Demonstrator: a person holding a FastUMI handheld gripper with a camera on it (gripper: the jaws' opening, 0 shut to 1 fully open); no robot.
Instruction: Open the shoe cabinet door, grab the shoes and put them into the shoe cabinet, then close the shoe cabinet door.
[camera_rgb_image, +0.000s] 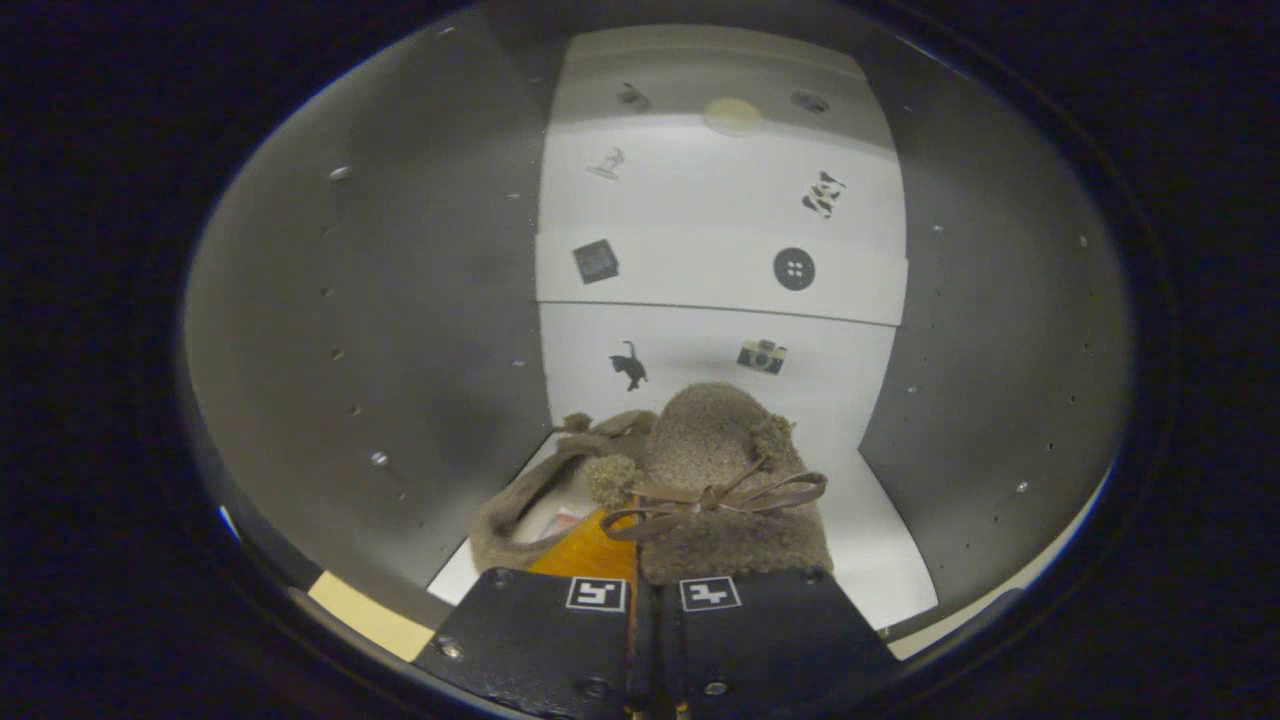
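A pair of brown fuzzy shoes lies on the white floor (885, 545) inside the shoe cabinet. The right shoe (720, 440) has a thin brown bow (712, 497) on top. The left shoe (520, 512) lies open beside it, showing an orange lining (590, 552). My gripper (652, 583) sits at the shoes' near end, its two black fingers (545, 625) drawn close together with only a thin slit between them. They appear pinched on the shoes' rear edge where the two shoes meet. The contact itself is hidden under the fingers.
Grey side walls of the cabinet, the left wall (400, 300) and the right wall (1000, 350), close in on both sides. A white shelf (720, 272) crosses the back above the shoes. Small stickers dot the white back panel (700, 345). A tan strip (365, 615) marks the cabinet's front edge.
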